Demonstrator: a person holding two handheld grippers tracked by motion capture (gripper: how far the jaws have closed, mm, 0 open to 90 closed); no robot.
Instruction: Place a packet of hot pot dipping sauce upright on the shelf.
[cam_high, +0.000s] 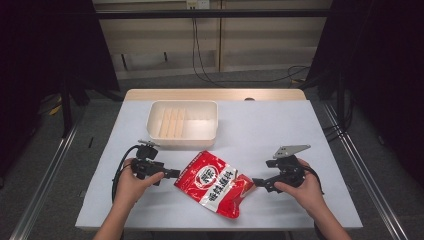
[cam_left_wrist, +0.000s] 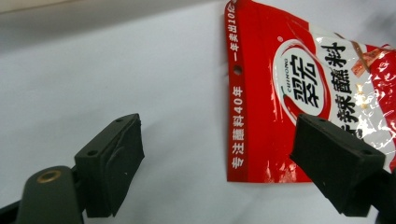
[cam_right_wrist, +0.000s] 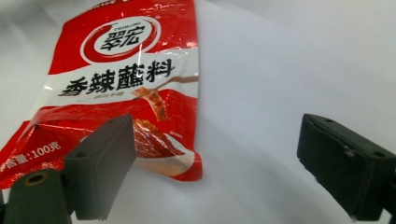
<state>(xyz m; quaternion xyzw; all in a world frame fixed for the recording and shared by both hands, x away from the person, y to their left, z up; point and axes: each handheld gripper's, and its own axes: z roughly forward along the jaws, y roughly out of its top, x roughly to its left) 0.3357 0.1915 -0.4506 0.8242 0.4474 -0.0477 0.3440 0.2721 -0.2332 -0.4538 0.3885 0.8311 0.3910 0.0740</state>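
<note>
A red and white seasoning packet (cam_high: 216, 184) lies flat on the white table between my two grippers. My left gripper (cam_high: 175, 174) sits just left of the packet's sealed edge, jaws wide apart and empty. In the left gripper view the packet (cam_left_wrist: 299, 93) lies ahead and to the right, its edge in front of the right jaw. My right gripper (cam_high: 256, 183) is at the packet's right corner, open with nothing between its pads. In the right gripper view the packet (cam_right_wrist: 126, 79) lies ahead at the left, its corner near the left jaw.
A cream plastic bin (cam_high: 184, 124) with a ribbed floor stands behind the packet, near the table's far side. The table (cam_high: 280, 130) has bare white surface to the right of the bin. Metal rails run along both sides of the table.
</note>
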